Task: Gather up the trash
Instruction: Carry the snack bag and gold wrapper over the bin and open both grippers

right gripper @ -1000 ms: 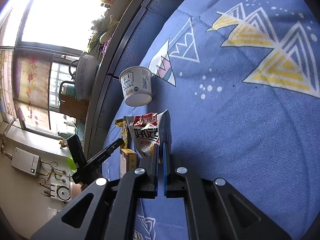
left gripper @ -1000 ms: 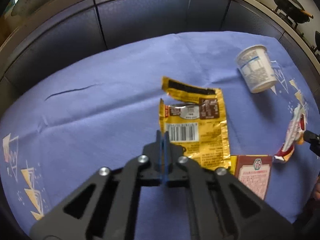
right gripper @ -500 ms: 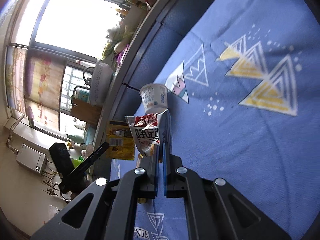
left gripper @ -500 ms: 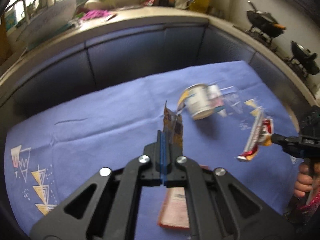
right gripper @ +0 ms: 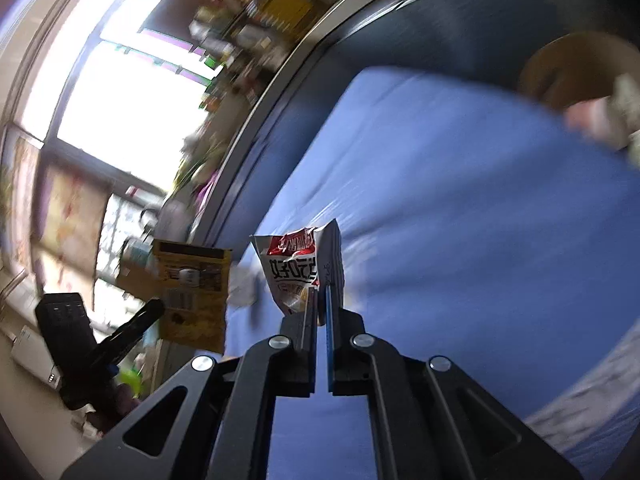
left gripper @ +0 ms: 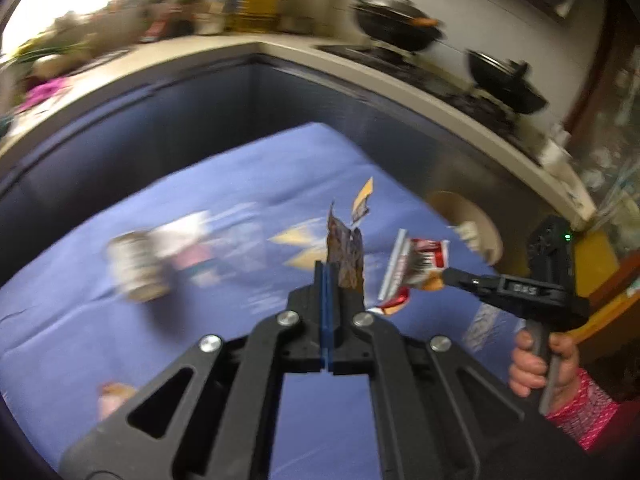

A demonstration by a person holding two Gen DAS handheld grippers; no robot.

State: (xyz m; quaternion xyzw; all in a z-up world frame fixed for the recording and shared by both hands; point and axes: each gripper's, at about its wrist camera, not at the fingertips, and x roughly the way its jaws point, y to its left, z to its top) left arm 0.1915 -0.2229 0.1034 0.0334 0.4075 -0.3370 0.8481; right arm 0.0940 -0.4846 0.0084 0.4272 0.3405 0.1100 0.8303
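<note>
Claws each pinch crinkled foil: left claw [left gripper: 326, 276] a gold wrapper [left gripper: 346, 256], right claw [right gripper: 320, 300] a red-and-white packet [right gripper: 300, 268].

A blue patterned cloth [left gripper: 224, 184] is spread over the tabletop. Two black woks [left gripper: 400, 30] are seen on the stove behind it. Bottles and jars [left gripper: 240, 4] are lined along the counter beneath a bright window [right gripper: 132, 92].

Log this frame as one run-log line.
left gripper: shut on yellow wrapper, lifted | right gripper: shut on red-white wrapper, lifted | cup: lying on blue cloth
</note>
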